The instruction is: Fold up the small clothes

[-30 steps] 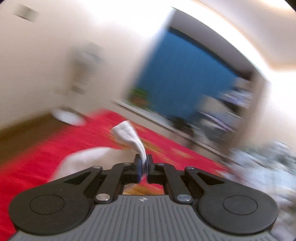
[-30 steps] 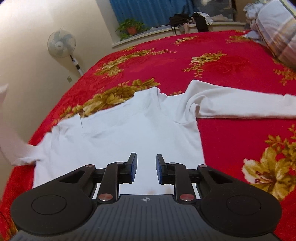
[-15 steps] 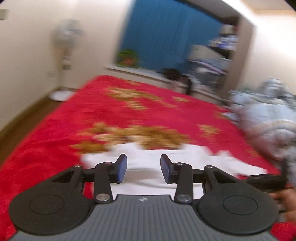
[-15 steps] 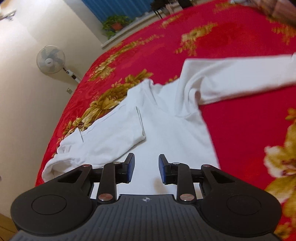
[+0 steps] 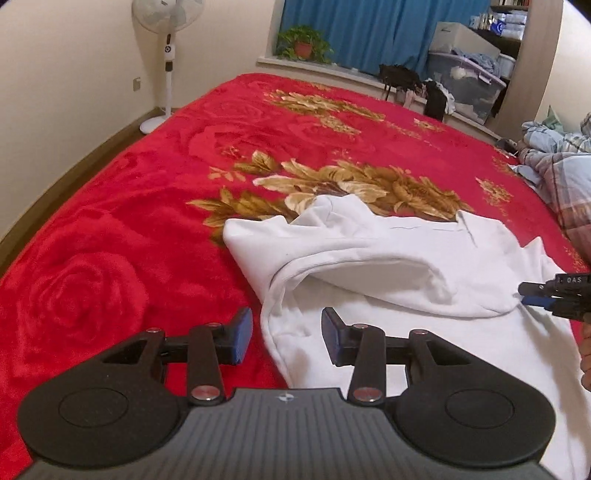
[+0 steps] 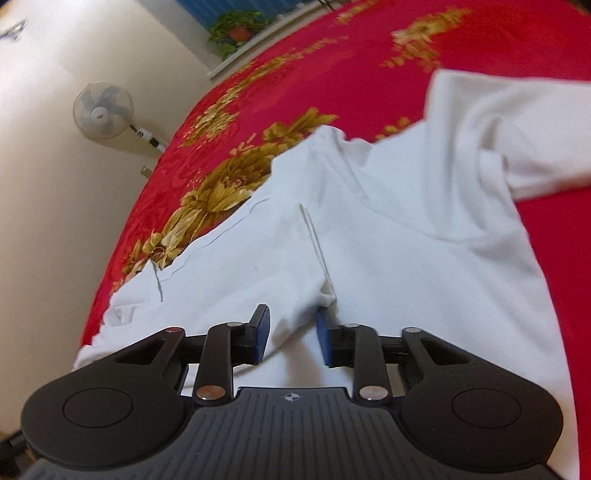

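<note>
Here the left gripper (image 5: 286, 336) stands with its fingers moderately apart and nothing clamped — the blue pads (image 5: 242, 334) straddle the near left edge of the white shirt (image 5: 406, 266), one pad over the red blanket (image 5: 129, 206), the other over white cloth, neither pressing on it.

The right gripper (image 6: 293, 334) has a narrower gap, and its jaws have just been closing. A bunched fold at the cuff end of the folded-over sleeve (image 6: 240, 266) sits between its pads (image 6: 263, 330); whether they already pinch that cloth or only flank it I cannot tell. In the left wrist view the right gripper's tips reach the shirt from the right, at the end of that same sleeve, and a bit of the person's hand (image 5: 585, 354) shows at the frame edge behind them.

The shirt lies spread on the blanket, collar toward the gold flower print beyond it. One sleeve is folded across the chest; the other sleeve (image 6: 517, 140) stretches away from the body over the blanket on the far right.

Beyond the shirt, past the blanket's far edge, a standing fan (image 5: 168, 55) is by the cream wall, a potted plant (image 5: 303, 42) sits on the sill before a blue curtain (image 5: 369, 29), and a plaid quilt (image 5: 565, 173) is heaped to the shirt's right.
</note>
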